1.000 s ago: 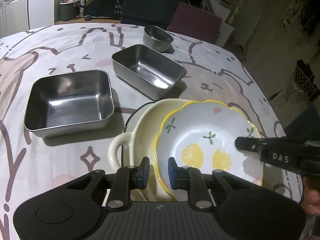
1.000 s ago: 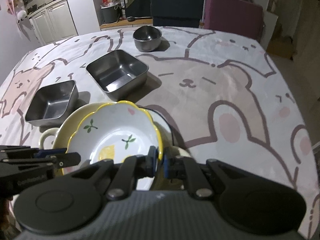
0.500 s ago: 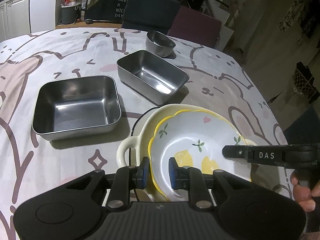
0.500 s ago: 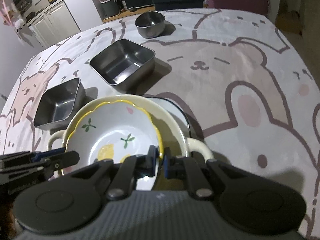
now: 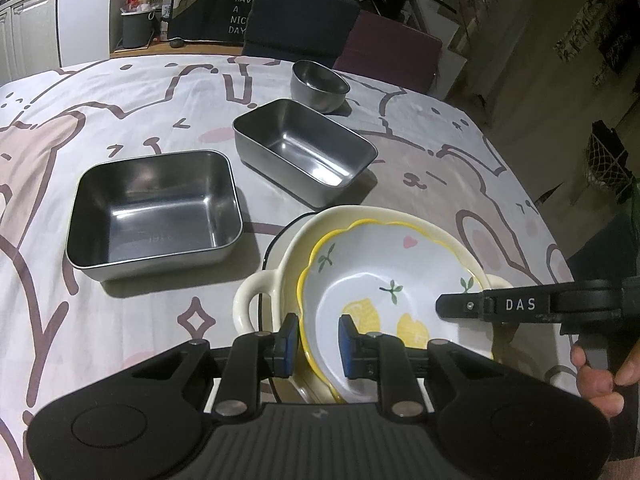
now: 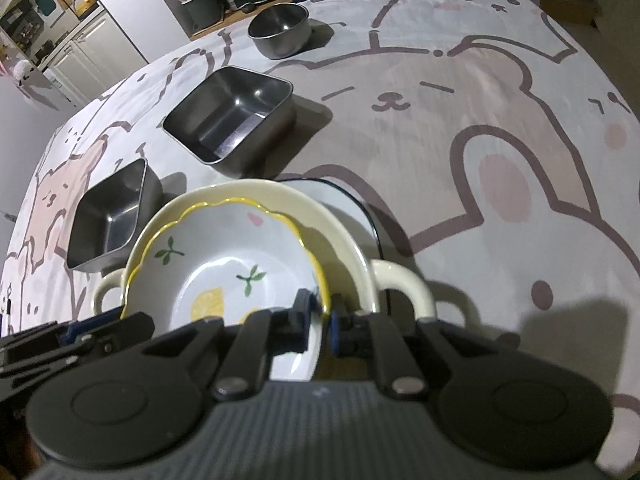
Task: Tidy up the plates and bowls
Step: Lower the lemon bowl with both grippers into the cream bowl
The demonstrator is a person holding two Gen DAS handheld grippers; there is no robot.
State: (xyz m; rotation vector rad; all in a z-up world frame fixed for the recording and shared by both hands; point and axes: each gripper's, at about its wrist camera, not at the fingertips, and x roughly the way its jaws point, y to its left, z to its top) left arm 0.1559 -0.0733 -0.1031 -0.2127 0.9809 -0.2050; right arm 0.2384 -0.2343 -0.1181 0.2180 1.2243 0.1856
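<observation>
A white lemon-print bowl (image 5: 384, 264) with a yellow scalloped rim rests inside a cream two-handled dish (image 5: 360, 216). That dish stands on a dark-rimmed plate (image 5: 276, 240). My left gripper (image 5: 318, 340) straddles the bowl's near rim, pads apart and not pressing. In the right wrist view my right gripper (image 6: 320, 320) straddles the opposite rim of the bowl (image 6: 224, 256). Its jaws are opening, with a thin gap at each side of the rim. One right finger (image 5: 460, 305) reaches over the bowl in the left wrist view.
Behind the stack stand a square steel container (image 5: 152, 204), a rectangular steel container (image 5: 304, 148) and a round steel bowl (image 5: 318, 84). Bear-print cloth (image 6: 480, 120) covers the table. Chairs (image 5: 304, 20) line its far edge. A person's hand (image 5: 596, 372) grips the right tool.
The lemon bowl has come down into the cream dish with the right gripper, which rolled a little. The right jaws have parted slightly from the rim. The left gripper kept still.
</observation>
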